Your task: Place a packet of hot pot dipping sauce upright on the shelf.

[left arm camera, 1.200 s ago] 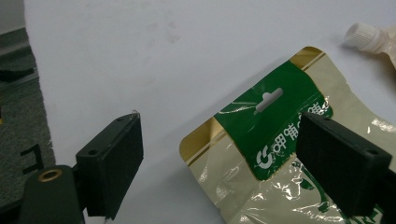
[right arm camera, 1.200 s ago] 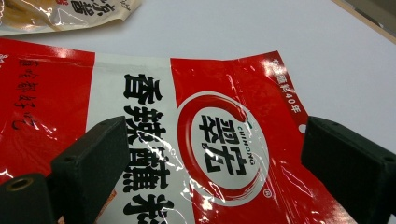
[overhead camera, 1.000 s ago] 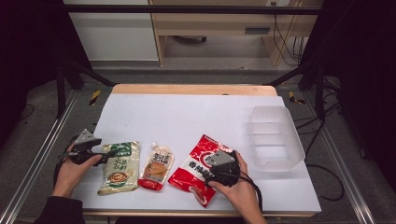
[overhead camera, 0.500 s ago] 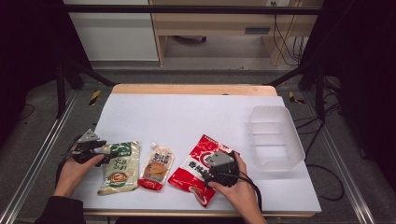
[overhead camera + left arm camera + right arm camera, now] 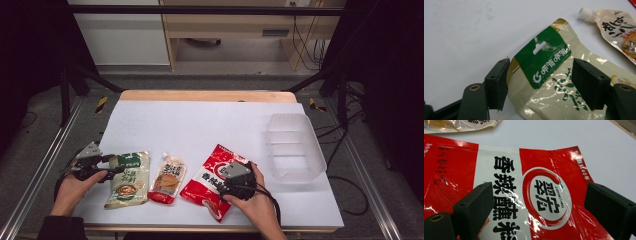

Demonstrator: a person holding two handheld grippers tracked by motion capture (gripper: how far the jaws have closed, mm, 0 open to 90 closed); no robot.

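Three packs are laid in a row on the white table near its front edge: a green pouch at left, a spout pouch in the middle, a red bag at right. A clear bin is set at the table's right side, well apart from the packs.

The left gripper is held at the table's left edge, pointed at the green pouch's top. In the left gripper view the green header of the pouch is seen between the jaws; the jaws have just been closing, but the pads are not yet pressed on it, gaps are seen both sides. Nothing is gripped. The spout pouch is seen beyond, just beside the green pouch.

The right gripper is held low over the red bag. In the right gripper view its jaws are spread wide, with the red bag lying flat beneath and between them, not clamped.
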